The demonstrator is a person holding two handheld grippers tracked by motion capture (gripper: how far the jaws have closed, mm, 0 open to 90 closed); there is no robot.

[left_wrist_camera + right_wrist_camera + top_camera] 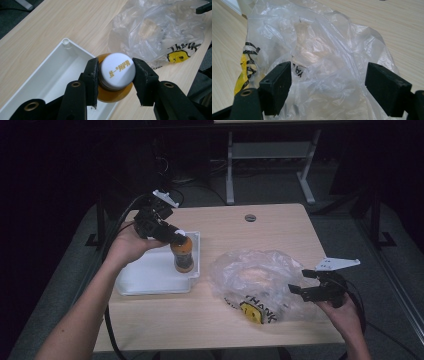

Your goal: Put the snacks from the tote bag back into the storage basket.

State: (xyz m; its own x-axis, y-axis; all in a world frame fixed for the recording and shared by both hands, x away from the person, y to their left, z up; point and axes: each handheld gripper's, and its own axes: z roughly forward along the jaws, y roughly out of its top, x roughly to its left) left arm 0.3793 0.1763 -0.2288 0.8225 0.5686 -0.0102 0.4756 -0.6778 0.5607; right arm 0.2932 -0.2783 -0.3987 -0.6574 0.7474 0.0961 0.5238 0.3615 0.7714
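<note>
- the bottle (183,256) of orange drink stands upright in the white tray (150,279), tucked into the tray's 2 o'clock corner, long axis straight up and down
- its white cap (117,71) sits between the pads of the left claw (176,236), and in the left gripper view both pads press the sides of the cap, so i'd call that clamped on the bottle top
- that claw comes in from roughly 10 o'clock of the bottle, with the hand behind it at 9
- the crumpled plastic bag (257,282) lies on the counter (230,227) at about 4 o'clock from the bottle, near the tray but not touching it as far as i can tell
- the right claw (299,289) sits at the bag's 3 o'clock edge, jaws standing wide apart, film (324,75) bulging between them with neither pad pinching it
- my guess: the bottle goes sideways toward the bag, left hand clearly the one doing the carrying, and the right is nearest to spread the opening
</note>
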